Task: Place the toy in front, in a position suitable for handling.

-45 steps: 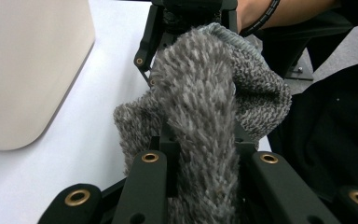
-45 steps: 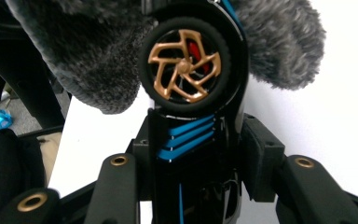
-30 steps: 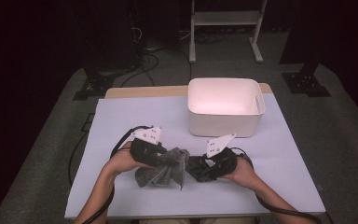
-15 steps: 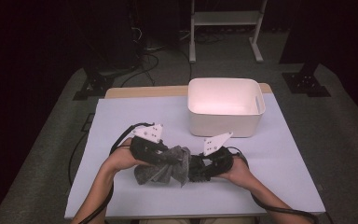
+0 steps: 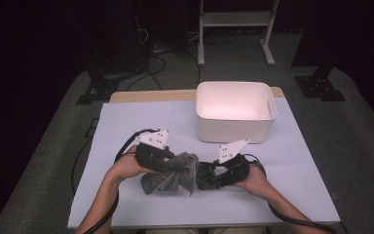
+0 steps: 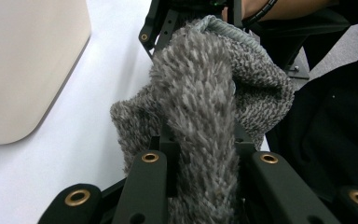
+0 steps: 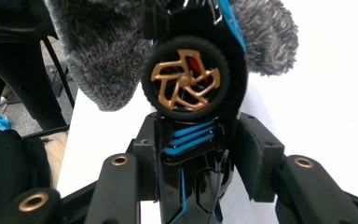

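Observation:
A grey fluffy cloth (image 5: 173,176) hangs from my left gripper (image 5: 175,168) near the table's front edge. In the left gripper view the jaws are shut on a fold of the cloth (image 6: 200,93), which bulges up between them at my left gripper (image 6: 200,156). My right gripper (image 5: 205,176) is shut on a black toy car (image 5: 209,178). The toy car (image 7: 189,154) has blue stripes, and its black wheel (image 7: 186,86) has a gold rim; my right gripper (image 7: 196,144) clamps its body from both sides. The cloth (image 7: 98,51) drapes over the car's far end.
A white plastic bin (image 5: 234,111) stands at the back right of the white table cover (image 5: 136,122); its rounded wall (image 6: 28,60) is close beside the left gripper. The person's forearms come in from the front edge. Cables trail off the table's left side.
The two grippers have come together: the right one shifted left with the car, and the cloth now lies over the car's end instead of beside it.

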